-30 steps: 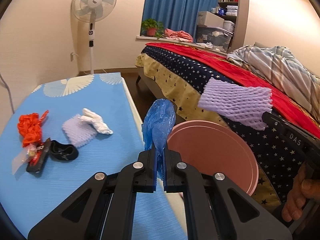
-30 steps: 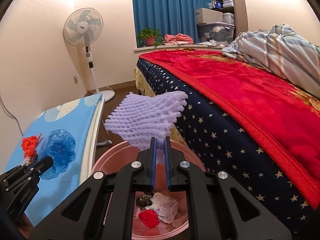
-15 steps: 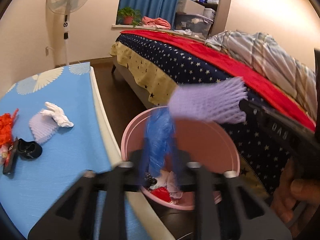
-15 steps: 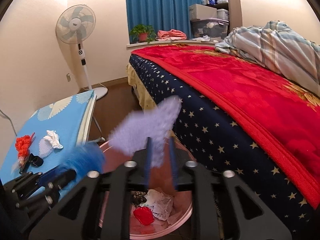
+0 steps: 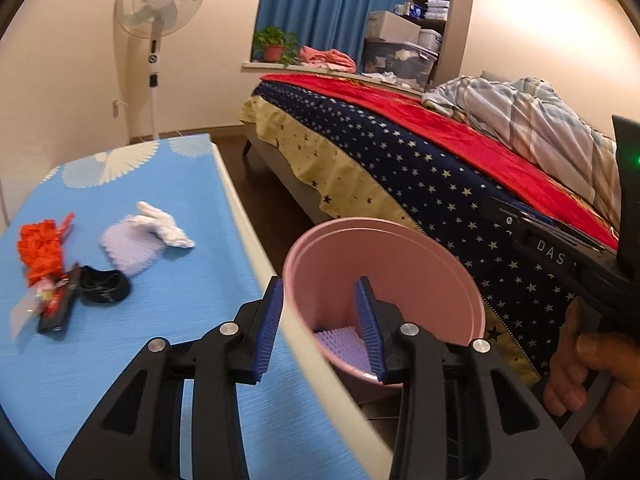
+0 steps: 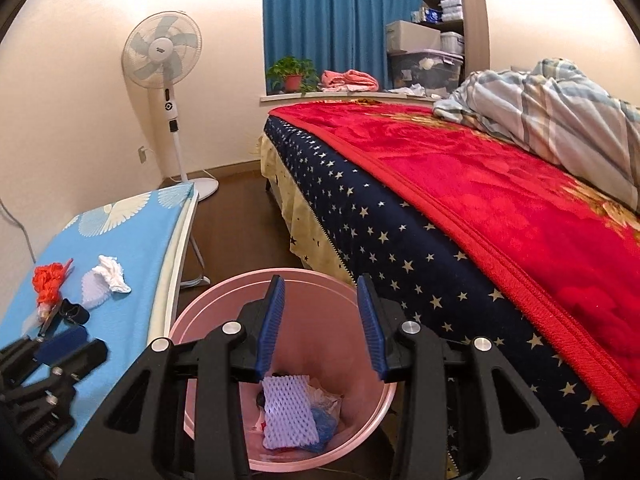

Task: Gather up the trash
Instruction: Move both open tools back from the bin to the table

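My left gripper [image 5: 319, 284] stands open and empty over the table's right edge, beside the pink bin [image 5: 384, 226]. Above the bin [image 6: 200, 320], my right gripper [image 6: 320, 282] has its jaws opening with nothing between them. A purple foam net [image 6: 286, 412] and a crumpled blue plastic bag [image 6: 326, 420] lie in the bin on other rubbish. On the blue table [image 5: 160, 184] lie an orange net [image 5: 42, 248], a white tissue [image 5: 164, 228], a second purple foam net [image 5: 128, 248], a black item [image 5: 104, 286] and a red-black wrapper [image 5: 56, 308].
A bed [image 6: 460, 184] with a red blanket and starred cover runs close along the bin's right side. A standing fan [image 6: 162, 56] is at the far wall. Dark floor [image 6: 236, 216] shows between table and bed. A hand [image 5: 580, 364] holds the right gripper's handle.
Both grippers went from shut to open. The blue bag left the left one and the purple foam net left the right one; both now lie in the bin.
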Tool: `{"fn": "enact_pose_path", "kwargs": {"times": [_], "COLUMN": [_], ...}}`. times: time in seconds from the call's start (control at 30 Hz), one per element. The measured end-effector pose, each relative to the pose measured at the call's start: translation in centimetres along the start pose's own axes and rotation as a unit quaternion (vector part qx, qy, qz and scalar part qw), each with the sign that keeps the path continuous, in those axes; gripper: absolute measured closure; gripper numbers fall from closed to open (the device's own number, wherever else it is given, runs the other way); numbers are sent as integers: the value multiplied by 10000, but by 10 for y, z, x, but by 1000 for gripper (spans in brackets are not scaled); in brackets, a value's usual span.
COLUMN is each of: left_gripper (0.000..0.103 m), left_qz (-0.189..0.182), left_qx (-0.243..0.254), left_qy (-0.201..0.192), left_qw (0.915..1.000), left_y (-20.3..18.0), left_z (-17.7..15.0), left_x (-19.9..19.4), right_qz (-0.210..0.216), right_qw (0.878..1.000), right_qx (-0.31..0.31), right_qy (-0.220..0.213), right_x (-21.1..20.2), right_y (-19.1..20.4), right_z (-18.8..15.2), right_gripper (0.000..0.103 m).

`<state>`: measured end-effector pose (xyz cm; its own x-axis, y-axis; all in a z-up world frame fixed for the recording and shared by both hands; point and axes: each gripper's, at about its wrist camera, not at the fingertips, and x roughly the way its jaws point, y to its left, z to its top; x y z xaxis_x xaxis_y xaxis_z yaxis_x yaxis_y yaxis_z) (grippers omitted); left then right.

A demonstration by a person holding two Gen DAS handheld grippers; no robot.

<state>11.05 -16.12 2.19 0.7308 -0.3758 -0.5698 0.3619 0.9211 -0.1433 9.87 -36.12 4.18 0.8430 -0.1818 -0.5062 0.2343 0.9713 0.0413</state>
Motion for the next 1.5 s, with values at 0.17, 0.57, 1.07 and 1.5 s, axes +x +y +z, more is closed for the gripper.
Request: {"fn": "enact_pose_path", "kwargs": {"times": [0.17,0.57,1.07,1.5], "left_gripper": [65,65,65,58], "left_qz": [241,1010,1822,2512], "left_qx": [-125,-684,-1510,-1903], "left_qy": [-93,-347,-388,-217], "left_qw": [9996,9919,9708,9488], "left_y": [29,108,173,209], "left_z": [-4,-14,-41,-49], "left_x": [-20,-58,-63,-58], "right_qz": [20,420,1375,1911], "right_qw": [9999,9986,9883,9791], "right_qx": [-139,-295,-657,-579], "right_qy": [-83,-113,66,376], "right_x": [-9,-14,21,68], "right_y": [7,36,121,182], "right_z": [1,3,4,4], "right_gripper": [64,64,64,64]}}
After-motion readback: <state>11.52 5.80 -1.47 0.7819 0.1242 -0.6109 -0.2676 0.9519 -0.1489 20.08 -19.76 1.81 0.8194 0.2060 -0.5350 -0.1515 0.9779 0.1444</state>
